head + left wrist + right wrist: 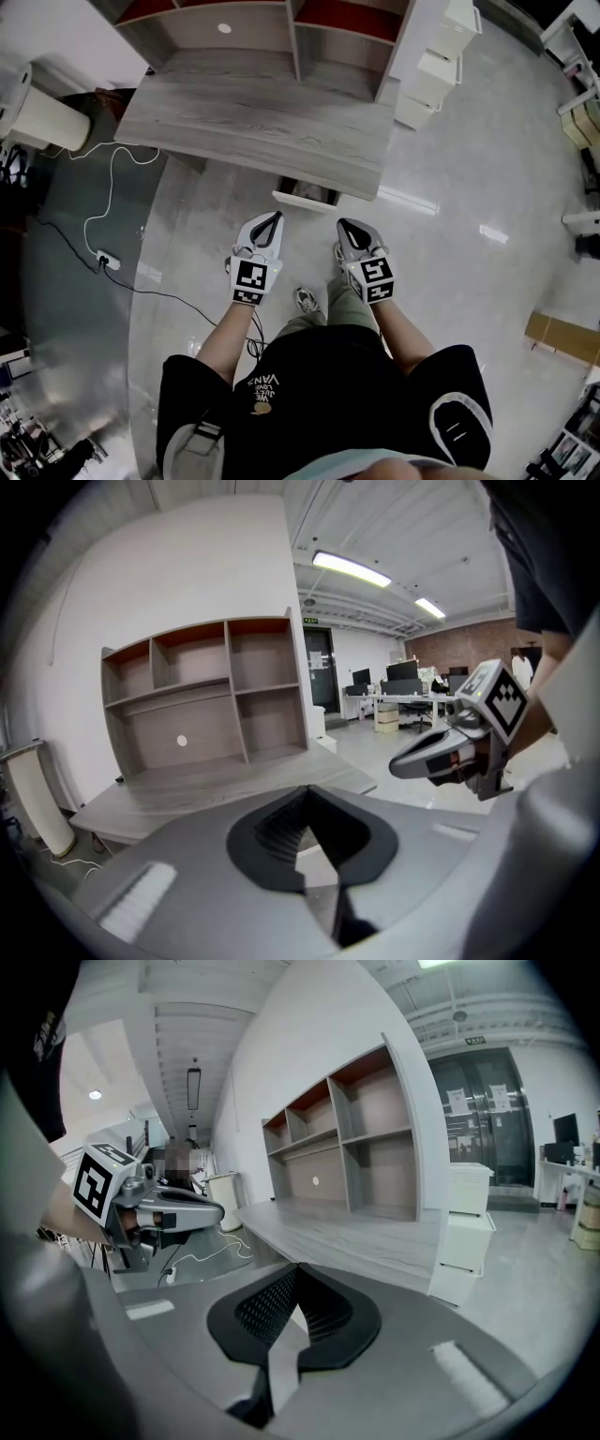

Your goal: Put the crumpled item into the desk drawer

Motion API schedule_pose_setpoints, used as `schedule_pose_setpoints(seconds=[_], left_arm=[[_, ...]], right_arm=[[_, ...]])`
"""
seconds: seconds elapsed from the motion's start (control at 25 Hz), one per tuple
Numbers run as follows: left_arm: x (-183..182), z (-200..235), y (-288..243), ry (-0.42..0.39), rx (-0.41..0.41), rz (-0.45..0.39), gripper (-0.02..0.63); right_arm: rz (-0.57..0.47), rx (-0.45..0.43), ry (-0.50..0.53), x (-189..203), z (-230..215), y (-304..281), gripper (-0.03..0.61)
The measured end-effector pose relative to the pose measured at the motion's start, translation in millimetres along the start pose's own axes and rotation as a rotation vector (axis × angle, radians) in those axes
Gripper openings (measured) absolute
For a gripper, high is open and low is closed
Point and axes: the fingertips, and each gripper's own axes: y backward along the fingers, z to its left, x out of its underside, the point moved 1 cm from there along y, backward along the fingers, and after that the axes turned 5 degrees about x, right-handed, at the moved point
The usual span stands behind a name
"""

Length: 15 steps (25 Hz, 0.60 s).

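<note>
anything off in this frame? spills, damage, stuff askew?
Nothing spilled or broken. The desk drawer stands slightly open under the front edge of the desk; what is inside is too small to tell. At left, a white cable trails loosely across the floor to a power strip.

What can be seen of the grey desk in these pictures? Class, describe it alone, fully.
The desk looks like pale grey wood-grain board. Its flat top is bare. At the back stands a hutch of open shelves, reddish-brown at the top, with a small white disc on its back panel. Under the front edge a drawer seems pulled out a little. It stands on a glossy floor against a white wall, a white drawer unit close beside it.
</note>
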Motion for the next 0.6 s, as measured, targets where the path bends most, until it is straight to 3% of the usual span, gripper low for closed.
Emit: schedule_pose_setpoints(seconds=[0.24, 0.6], left_arm=[[-8.8, -4.0, 33.1, 0.047, -0.018, -0.046, 0.052], [-10.0, -6.4, 76.9, 0.087, -0.066, -0.075, 0.052]], right_arm=[[-0.016, -0.024, 0.037, -21.4, 17.1, 19.5, 0.003], [-0.044, -0.051, 0.015, -46.9, 41.0, 41.2, 0.003]])
